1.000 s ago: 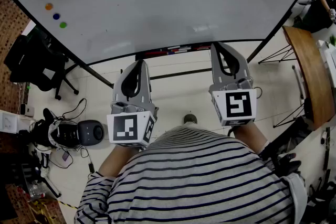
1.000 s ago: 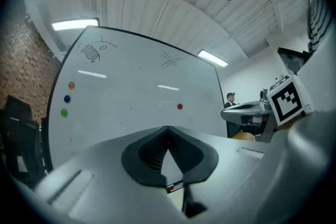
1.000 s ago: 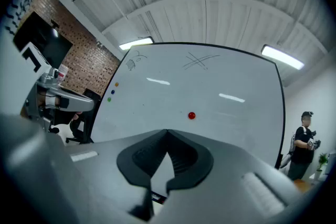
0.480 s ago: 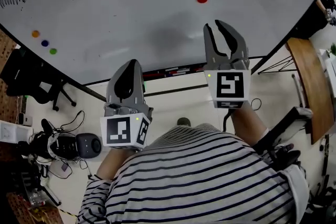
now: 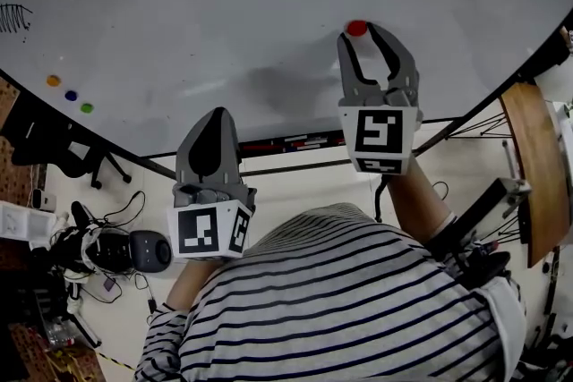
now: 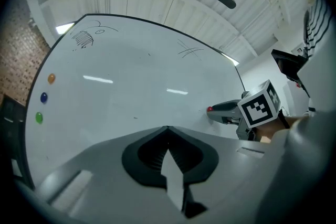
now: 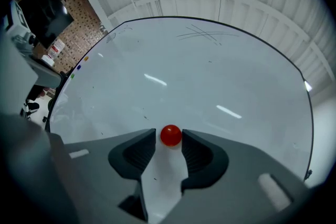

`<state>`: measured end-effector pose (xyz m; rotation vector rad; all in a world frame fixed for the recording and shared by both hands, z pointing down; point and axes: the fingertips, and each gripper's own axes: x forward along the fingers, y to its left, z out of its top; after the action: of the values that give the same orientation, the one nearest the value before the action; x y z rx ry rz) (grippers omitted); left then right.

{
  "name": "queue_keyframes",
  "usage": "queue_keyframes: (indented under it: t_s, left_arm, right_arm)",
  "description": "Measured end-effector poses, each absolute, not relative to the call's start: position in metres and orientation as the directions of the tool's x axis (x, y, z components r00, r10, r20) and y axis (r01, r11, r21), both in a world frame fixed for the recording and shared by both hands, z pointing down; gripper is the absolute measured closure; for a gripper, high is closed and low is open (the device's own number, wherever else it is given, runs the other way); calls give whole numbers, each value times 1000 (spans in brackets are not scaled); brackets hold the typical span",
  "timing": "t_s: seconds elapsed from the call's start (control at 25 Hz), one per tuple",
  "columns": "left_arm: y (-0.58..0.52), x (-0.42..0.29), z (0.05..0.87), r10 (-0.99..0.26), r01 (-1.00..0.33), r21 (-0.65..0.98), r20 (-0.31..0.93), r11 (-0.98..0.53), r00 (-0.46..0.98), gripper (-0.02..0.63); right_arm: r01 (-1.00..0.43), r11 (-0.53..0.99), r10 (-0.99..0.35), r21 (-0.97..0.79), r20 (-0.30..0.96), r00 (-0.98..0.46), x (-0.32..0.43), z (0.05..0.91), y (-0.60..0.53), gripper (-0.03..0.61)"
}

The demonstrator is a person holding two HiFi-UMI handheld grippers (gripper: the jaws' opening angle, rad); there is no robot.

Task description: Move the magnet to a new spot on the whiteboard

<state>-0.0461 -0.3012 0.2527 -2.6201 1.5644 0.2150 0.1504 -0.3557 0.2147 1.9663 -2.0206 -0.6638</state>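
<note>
Whiteboard point(image 5: 224, 4) with red magnet point(image 7: 170, 135) between the tips of the right gripper point(image 5: 363, 38), jaws opening, pads just beside it; left gripper point(image 6: 168, 128) closed, empty.

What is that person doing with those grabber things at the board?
A person holds a gripper in each hand at a whiteboard. The right gripper is opening its jaws around a red magnet stuck on the board, not squeezing it yet. The left gripper is shut, empty, and lower down.
</note>
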Motion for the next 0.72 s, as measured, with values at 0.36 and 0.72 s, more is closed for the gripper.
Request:
queue_keyframes:
  t_s: [0.36,0.72]
  left_arm:
    - [-302,-47,257,-882,-892,11,-153,-452,445,598]
    - [-274,-60,254,-887,-899,6,-169,-438,430,598]
  right_arm:
    - [-886,-18,-988,464,-144,-55,156,214,-357,456]
    - [-897,1,-983,442,-163,-81,146,213,-310,456]
